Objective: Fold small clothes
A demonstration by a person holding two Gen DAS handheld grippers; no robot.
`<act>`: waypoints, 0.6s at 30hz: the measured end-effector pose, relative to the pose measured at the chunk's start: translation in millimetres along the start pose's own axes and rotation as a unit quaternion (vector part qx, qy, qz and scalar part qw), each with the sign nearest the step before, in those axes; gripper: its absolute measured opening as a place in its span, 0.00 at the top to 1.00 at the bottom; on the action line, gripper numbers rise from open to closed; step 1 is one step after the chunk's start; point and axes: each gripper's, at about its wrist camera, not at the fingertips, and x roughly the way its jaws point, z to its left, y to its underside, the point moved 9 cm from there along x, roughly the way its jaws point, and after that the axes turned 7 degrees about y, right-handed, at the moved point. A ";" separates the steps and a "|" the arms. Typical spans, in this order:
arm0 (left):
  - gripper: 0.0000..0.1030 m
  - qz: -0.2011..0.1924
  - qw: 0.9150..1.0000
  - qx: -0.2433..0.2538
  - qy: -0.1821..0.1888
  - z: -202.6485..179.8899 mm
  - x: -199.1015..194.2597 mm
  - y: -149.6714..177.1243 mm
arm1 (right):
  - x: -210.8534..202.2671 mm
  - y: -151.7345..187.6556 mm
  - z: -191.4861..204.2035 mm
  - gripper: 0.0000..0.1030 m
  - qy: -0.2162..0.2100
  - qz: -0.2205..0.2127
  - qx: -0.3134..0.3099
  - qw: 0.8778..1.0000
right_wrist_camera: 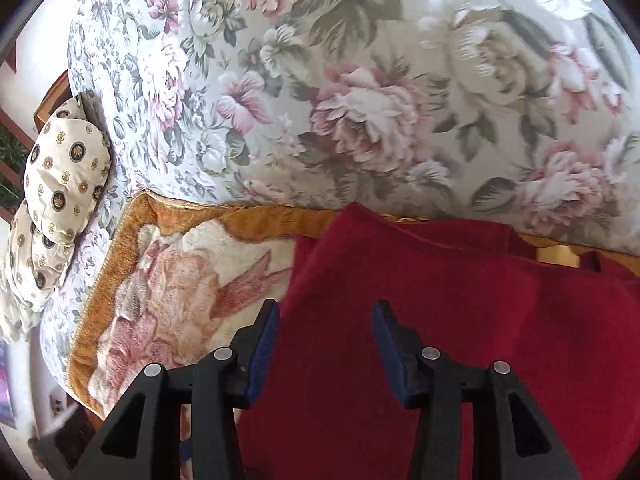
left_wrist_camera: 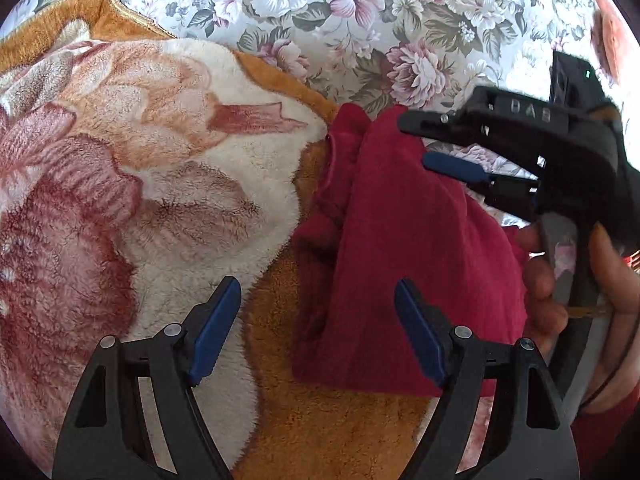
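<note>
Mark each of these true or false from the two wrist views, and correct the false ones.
1. The red garment lies on a plush orange floral blanket. True.
2. The left gripper is clamped on the garment. False: its jaws stand open, gripping nothing.
3. The right gripper has its jaws open above the red fabric. True.
4. The garment is blue. False: it is red.
5. Patterned pillows lie at the far end of the floral bedspread. True.
</note>
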 end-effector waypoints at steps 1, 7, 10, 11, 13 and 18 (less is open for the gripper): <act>0.22 0.001 1.000 0.007 -0.008 -1.5 1.7 -0.7 | 0.6 -0.7 2.2 0.55 0.009 -0.001 -0.006 1.000; 0.20 0.001 0.999 0.026 -0.026 -7.2 5.2 1.5 | 1.7 2.2 5.3 0.55 0.032 0.003 -0.026 0.999; 0.20 0.002 0.999 0.029 -0.030 -7.9 6.1 1.7 | -0.6 2.9 3.7 0.55 0.041 0.004 -0.032 0.999; 0.20 0.002 0.999 0.029 -0.029 -7.8 5.8 1.8 | -1.1 3.0 2.7 0.55 0.042 0.005 -0.033 0.999; 0.20 0.002 0.999 0.027 -0.026 -7.0 5.3 0.5 | -2.0 2.0 1.2 0.55 0.042 0.006 -0.029 0.999; 0.20 0.003 0.999 0.024 -0.023 -6.4 4.4 0.8 | 0.5 -0.7 -2.3 0.55 0.045 0.012 -0.014 0.999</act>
